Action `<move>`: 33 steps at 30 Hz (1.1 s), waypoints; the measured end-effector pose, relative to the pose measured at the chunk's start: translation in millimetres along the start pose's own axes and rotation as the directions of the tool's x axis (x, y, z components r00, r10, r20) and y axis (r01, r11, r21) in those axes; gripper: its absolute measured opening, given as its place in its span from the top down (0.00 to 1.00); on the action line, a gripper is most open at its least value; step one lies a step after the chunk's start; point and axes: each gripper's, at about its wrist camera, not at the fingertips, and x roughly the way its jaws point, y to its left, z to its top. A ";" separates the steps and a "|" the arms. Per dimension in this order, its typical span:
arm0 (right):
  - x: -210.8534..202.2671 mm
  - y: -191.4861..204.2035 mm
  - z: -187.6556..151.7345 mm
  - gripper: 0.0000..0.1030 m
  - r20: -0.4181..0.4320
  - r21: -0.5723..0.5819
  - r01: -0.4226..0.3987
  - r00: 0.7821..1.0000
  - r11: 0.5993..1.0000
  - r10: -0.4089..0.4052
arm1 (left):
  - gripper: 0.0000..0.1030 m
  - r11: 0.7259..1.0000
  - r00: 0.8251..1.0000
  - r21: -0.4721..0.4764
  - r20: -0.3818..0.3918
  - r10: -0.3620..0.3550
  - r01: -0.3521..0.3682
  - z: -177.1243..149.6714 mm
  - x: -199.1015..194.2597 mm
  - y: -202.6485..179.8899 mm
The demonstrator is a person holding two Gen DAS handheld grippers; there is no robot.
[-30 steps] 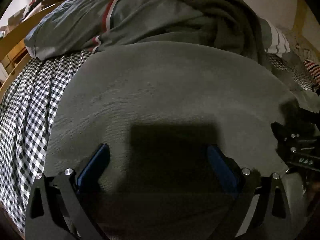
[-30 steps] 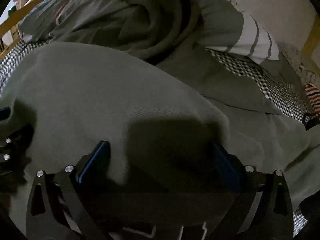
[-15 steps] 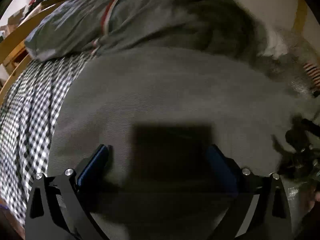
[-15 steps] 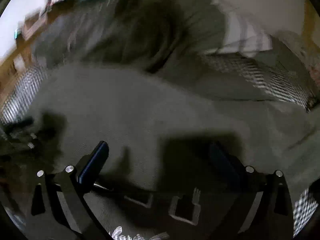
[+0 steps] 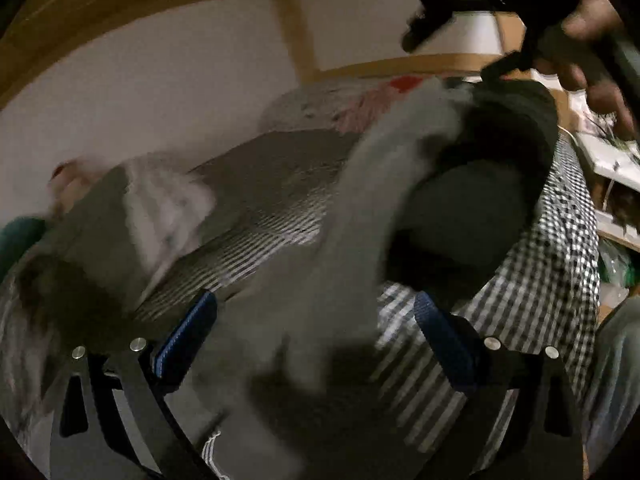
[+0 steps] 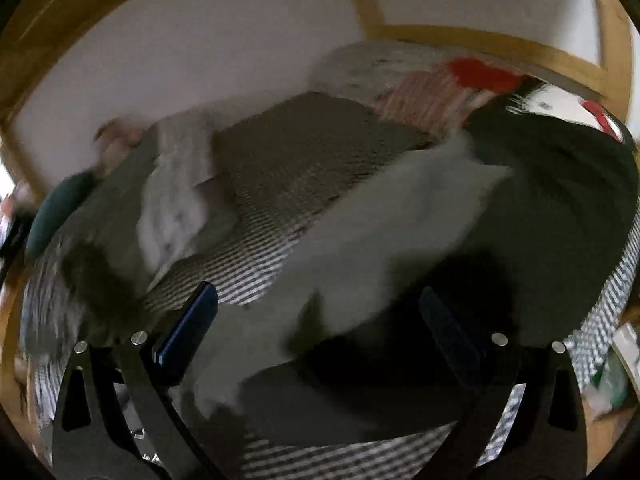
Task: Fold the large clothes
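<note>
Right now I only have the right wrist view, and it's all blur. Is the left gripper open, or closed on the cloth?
Observer: Open. The left gripper has its fingers wide apart, and the grey garment runs between them unclamped.
Operator: Can you see the hand on my side?
Observer: Yes. In the left wrist view a hand shows high at the top right, blurred, gripping a black handle above the dark garment.
</note>
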 end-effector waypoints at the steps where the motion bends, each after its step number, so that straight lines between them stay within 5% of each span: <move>1: 1.5 -14.5 5.3 0.03 0.002 0.024 0.002 1.000 1.000 -0.002 | 0.06 1.000 1.000 0.019 0.007 0.014 -0.014 3.2 8.8 -8.4; 12: 37.4 -60.6 16.9 0.03 -0.015 0.106 -0.073 0.997 0.992 0.075 | 0.05 0.998 0.999 0.052 0.041 0.032 -0.034 9.8 45.8 -32.5; 21: 65.2 -73.9 19.3 0.03 -0.038 0.131 -0.104 0.993 0.986 0.110 | 0.05 0.989 0.990 -0.039 -0.007 -0.143 0.142 -3.7 66.6 -14.0; 28: 75.1 -74.1 21.2 0.03 -0.049 0.110 -0.088 0.994 0.990 0.094 | 0.07 0.992 0.989 0.020 -0.081 -0.126 0.128 -6.2 94.4 -23.5; 30: 74.6 -75.4 21.3 0.03 -0.034 0.124 -0.097 0.994 0.987 0.102 | 0.18 0.993 0.991 0.024 -0.069 -0.116 0.118 -3.6 93.4 -23.2; 31: 72.2 -77.3 21.4 0.03 -0.014 0.140 -0.117 0.993 0.983 0.120 | 0.38 0.993 0.991 0.026 -0.066 -0.116 0.118 -3.2 91.7 -23.7; 32: 69.6 -79.2 21.8 0.03 0.005 0.151 -0.138 0.990 0.979 0.139 | 0.69 0.996 0.994 0.028 -0.060 -0.089 0.090 -2.4 90.9 -23.8; 33: 66.7 -83.3 22.6 0.03 0.032 0.179 -0.176 0.984 0.968 0.173 | 0.77 0.998 0.997 0.012 -0.059 -0.054 0.055 -2.2 91.3 -20.0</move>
